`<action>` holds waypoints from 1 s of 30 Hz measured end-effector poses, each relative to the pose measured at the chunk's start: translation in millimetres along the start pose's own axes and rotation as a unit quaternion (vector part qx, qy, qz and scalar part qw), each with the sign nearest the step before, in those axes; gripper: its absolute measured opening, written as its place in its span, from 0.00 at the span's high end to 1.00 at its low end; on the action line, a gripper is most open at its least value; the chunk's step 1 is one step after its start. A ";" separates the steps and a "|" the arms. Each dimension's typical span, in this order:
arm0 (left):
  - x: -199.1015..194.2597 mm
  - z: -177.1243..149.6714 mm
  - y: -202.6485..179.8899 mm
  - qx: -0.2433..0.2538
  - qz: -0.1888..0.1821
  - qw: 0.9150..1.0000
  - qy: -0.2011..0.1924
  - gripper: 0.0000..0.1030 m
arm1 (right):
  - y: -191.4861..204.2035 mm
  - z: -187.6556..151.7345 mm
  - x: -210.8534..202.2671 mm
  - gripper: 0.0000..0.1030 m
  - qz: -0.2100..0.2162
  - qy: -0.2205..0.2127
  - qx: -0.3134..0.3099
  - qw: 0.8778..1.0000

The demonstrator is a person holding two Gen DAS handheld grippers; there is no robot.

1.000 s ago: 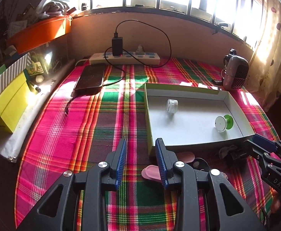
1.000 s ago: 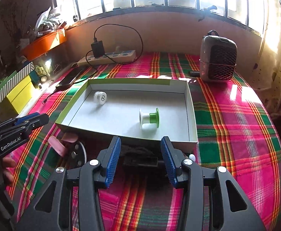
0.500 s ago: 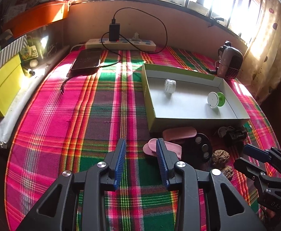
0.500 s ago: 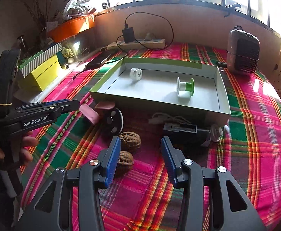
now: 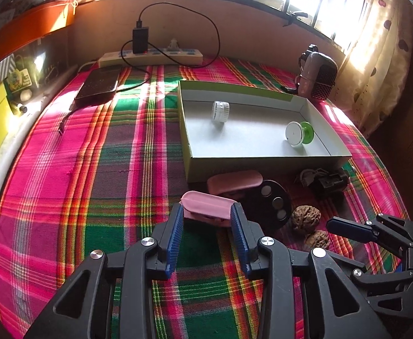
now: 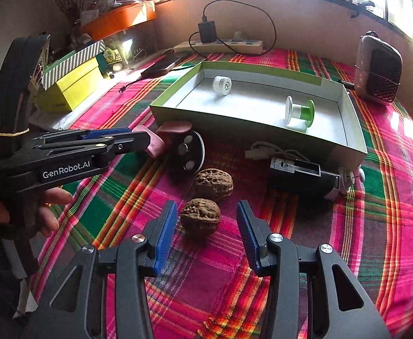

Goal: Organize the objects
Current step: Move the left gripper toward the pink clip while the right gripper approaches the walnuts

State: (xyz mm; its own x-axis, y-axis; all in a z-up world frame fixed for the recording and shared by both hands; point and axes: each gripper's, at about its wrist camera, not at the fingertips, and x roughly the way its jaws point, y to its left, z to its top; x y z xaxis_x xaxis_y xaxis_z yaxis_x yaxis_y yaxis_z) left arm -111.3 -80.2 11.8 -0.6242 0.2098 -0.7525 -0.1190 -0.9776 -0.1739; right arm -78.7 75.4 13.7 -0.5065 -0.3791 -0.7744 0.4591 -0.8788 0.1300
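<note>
A shallow open box (image 5: 265, 160) (image 6: 234, 118) holds a white cap (image 5: 220, 111) (image 6: 222, 84) and a green spool (image 5: 299, 133) (image 6: 299, 111). In front of it lie two pink pieces (image 5: 206, 205) (image 5: 234, 182), a black disc (image 5: 271, 202) (image 6: 186, 152), two walnuts (image 6: 200, 216) (image 6: 213, 182) and a black motor block (image 6: 296, 173). My left gripper (image 5: 207, 217) is open, its fingers on either side of the nearer pink piece. My right gripper (image 6: 206, 214) is open around the nearer walnut, apart from it.
A plaid cloth (image 5: 93, 169) covers the table. A phone (image 5: 99, 86) on a cable and a power strip (image 5: 149, 56) lie at the back. A small heater (image 6: 377, 69) stands back right. Yellow boxes (image 6: 70, 87) sit at the left edge.
Both grippers pulled back from the box and lowered toward the loose items. The left now brackets the pink piece, the right brackets the nearer walnut.
</note>
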 end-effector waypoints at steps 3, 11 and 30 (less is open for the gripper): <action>0.8 -2.7 -5.6 0.008 -0.006 1.000 0.003 0.69 | -1.2 -0.4 2.5 0.56 -0.003 0.003 0.001 1.000; -5.0 -12.8 -19.8 0.028 -0.025 0.999 0.006 0.69 | -4.0 -0.4 1.9 0.56 -0.023 0.002 -0.004 1.000; 7.8 25.9 19.3 -0.005 0.020 1.000 -0.007 0.69 | -12.8 -2.7 5.9 0.56 -0.040 0.014 -0.001 0.999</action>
State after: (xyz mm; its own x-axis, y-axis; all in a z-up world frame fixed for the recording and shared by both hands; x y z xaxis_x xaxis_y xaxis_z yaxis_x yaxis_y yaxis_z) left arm -138.5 -97.9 19.1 -0.6392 0.1700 -0.7500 -0.0852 -0.9849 -0.1506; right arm -85.6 85.2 5.8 -0.5216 -0.2990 -0.7991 0.4189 -0.9057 0.0654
